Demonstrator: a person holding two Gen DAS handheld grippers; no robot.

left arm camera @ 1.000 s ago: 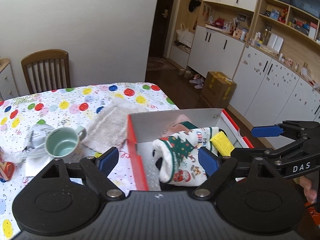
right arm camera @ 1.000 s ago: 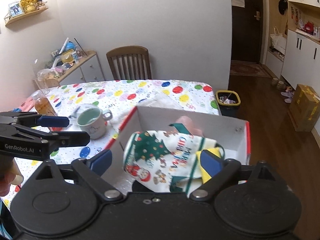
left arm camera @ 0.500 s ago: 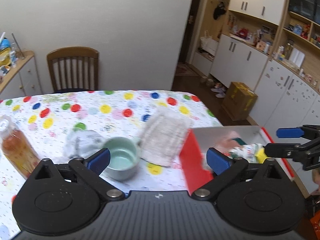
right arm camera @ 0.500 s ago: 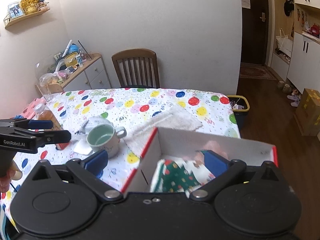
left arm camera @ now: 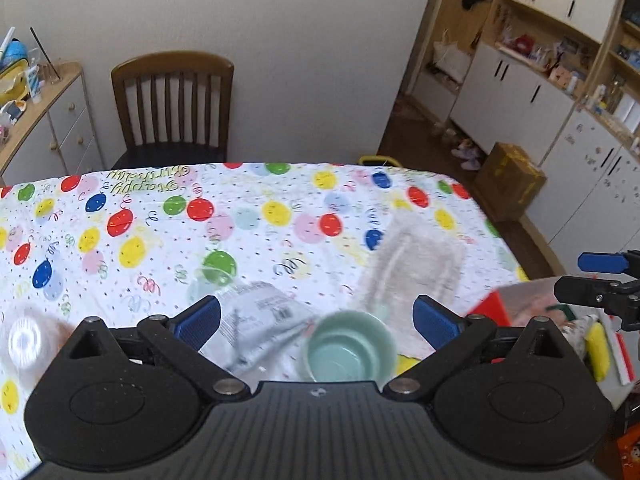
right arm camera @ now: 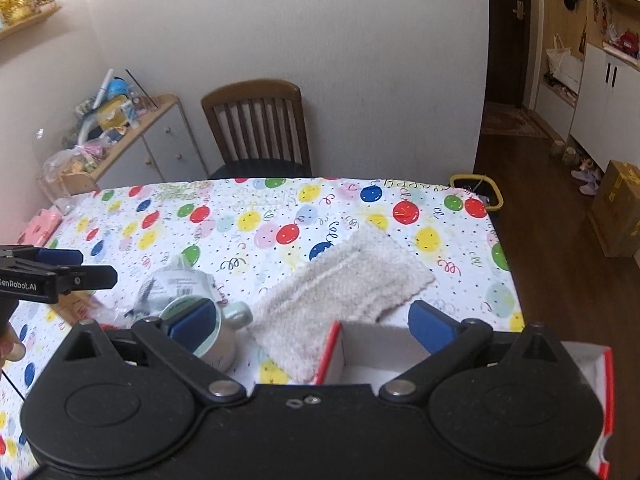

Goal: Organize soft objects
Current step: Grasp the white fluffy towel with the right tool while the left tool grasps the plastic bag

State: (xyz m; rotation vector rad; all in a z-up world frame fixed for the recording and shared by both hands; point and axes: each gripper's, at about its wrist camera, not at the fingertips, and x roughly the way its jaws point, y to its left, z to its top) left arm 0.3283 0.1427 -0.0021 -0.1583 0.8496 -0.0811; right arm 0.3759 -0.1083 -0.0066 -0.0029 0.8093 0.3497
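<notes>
A beige fluffy cloth (right arm camera: 348,276) lies flat on the balloon-print table, right of centre; it shows blurred in the left wrist view (left arm camera: 412,264). A red-and-white box (right arm camera: 384,348) stands at the table's near right; in the left wrist view (left arm camera: 524,304) it holds a Christmas-print sock and a yellow soft item (left arm camera: 598,346). My left gripper (left arm camera: 316,316) is open and empty above the mug. My right gripper (right arm camera: 310,322) is open and empty over the box's far wall, just short of the cloth.
A pale green mug (left arm camera: 350,354) stands left of the cloth, next to a clear plastic packet (left arm camera: 260,320). A bottle (left arm camera: 28,340) is at the near left. A wooden chair (right arm camera: 258,128) stands behind the table. A cabinet (right arm camera: 132,148) is at the back left.
Both grippers have pulled up and back from the box, leaving the sock inside. The left gripper has swung left, over the mug and the packet.
</notes>
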